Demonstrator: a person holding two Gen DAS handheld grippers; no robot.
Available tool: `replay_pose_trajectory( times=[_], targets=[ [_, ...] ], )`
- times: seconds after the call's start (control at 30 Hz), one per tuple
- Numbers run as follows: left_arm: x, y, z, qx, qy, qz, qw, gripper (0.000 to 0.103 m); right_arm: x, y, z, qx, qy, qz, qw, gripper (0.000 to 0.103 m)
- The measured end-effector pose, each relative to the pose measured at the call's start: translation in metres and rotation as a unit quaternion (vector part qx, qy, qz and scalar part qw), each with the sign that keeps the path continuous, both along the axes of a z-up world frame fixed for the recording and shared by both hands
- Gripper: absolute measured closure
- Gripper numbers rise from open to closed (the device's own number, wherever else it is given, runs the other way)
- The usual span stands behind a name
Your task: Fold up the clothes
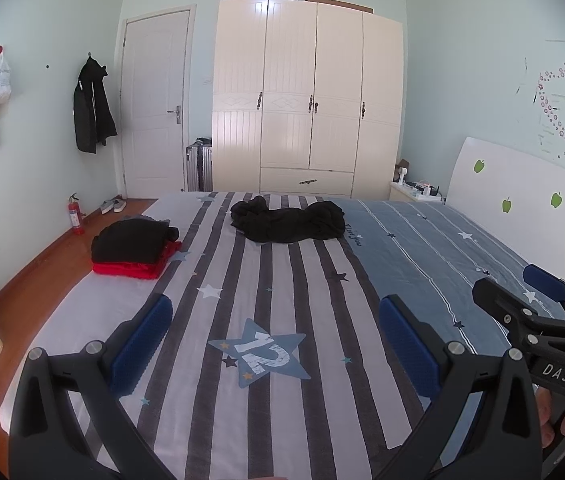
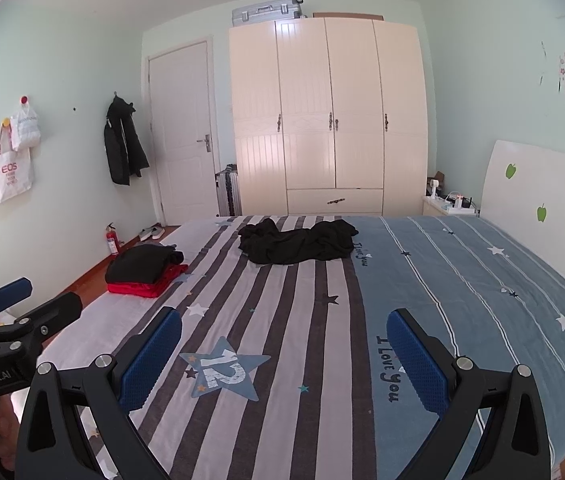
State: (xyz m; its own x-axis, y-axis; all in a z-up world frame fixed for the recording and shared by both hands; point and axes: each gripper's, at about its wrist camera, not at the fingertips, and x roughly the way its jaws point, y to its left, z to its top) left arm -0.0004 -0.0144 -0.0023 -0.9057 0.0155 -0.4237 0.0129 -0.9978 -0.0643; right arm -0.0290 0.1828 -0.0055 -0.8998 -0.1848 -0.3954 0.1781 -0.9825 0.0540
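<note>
From the left wrist view, the left tool (image 1: 275, 354) hangs above the near part of the bed (image 1: 422, 248), its two fingers spread wide and holding nothing. The pads (image 1: 142, 346) are blue, with a fine ribbed rubber surface, set on black plastic arms with round metal bolts. The bed sheet is soft cotton, with grey and white stripes on one half and plain blue with thin white lines on the other, and a big star print (image 1: 260, 354) lies between the fingers. Far on the bed, near its other edge, the crumpled black garment (image 1: 287, 224) lies in a loose, wrinkled heap. To the left of it, near the bed's side, a folded black piece (image 1: 132, 242) sits on top of a folded red piece (image 1: 134, 267) in a flat pile. At the right edge the right tool (image 1: 514, 292) shows, also spread, with a hand (image 1: 562, 420) under it.

From the right wrist view, the right tool (image 2: 284, 360) is open wide above the same sheet and grips nothing. The black garment (image 2: 298, 245) lies far ahead, well apart from both tools. The folded pile (image 2: 144, 272) is at the left. The left tool (image 2: 28, 296) comes in at the left edge. Behind the bed stands a cream wardrobe (image 2: 328, 120) with smooth grooved doors.
</note>
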Motion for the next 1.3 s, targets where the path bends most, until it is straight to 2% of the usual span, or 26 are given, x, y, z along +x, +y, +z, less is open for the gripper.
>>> replay_pose_trajectory(
  times=[0.13, 0.27, 0.37, 0.53, 0.67, 0.73, 0.83, 1.0, 1.13, 1.3],
  targets=[
    [-0.017, -0.009, -0.023, -0.005, -0.015, 0.005, 0.9999, 0.001, -0.016, -0.005, -0.019, 0.000, -0.014, -0.002, 1.000, 0.002],
    [-0.048, -0.023, -0.059, -0.007, -0.031, 0.001, 0.9995, 0.001, -0.045, -0.013, -0.053, 0.009, -0.037, -0.008, 0.999, 0.002],
    [-0.078, -0.030, -0.092, -0.004, -0.036, -0.020, 0.9991, 0.001, -0.073, -0.019, -0.088, 0.016, -0.049, -0.016, 0.999, 0.002],
    [-0.133, -0.033, -0.152, -0.023, -0.049, -0.044, 0.9976, 0.001, -0.131, -0.022, -0.153, 0.005, -0.069, -0.017, 0.997, 0.002],
    [-0.168, -0.034, -0.184, -0.006, -0.069, -0.044, 0.9966, 0.001, -0.180, -0.021, -0.200, -0.003, -0.107, -0.039, 0.993, 0.002],
    [-0.183, -0.033, -0.192, 0.012, -0.093, -0.042, 0.9947, 0.001, -0.193, -0.018, -0.209, 0.003, -0.127, -0.052, 0.991, 0.002],
    [-0.199, -0.030, -0.193, 0.030, -0.136, -0.023, 0.9899, 0.001, -0.205, -0.010, -0.213, 0.001, -0.168, -0.052, 0.984, 0.002],
    [-0.224, -0.025, -0.174, 0.043, -0.195, 0.009, 0.9798, 0.001, -0.221, 0.010, -0.190, 0.011, -0.224, -0.047, 0.973, 0.002],
    [-0.243, -0.027, -0.155, 0.061, -0.222, 0.023, 0.9729, 0.001, -0.232, 0.027, -0.160, 0.010, -0.262, -0.052, 0.964, 0.002],
    [-0.280, -0.038, -0.143, 0.061, -0.229, 0.023, 0.9713, 0.001, -0.259, 0.033, -0.142, 0.011, -0.273, -0.071, 0.959, 0.002]
  ],
)
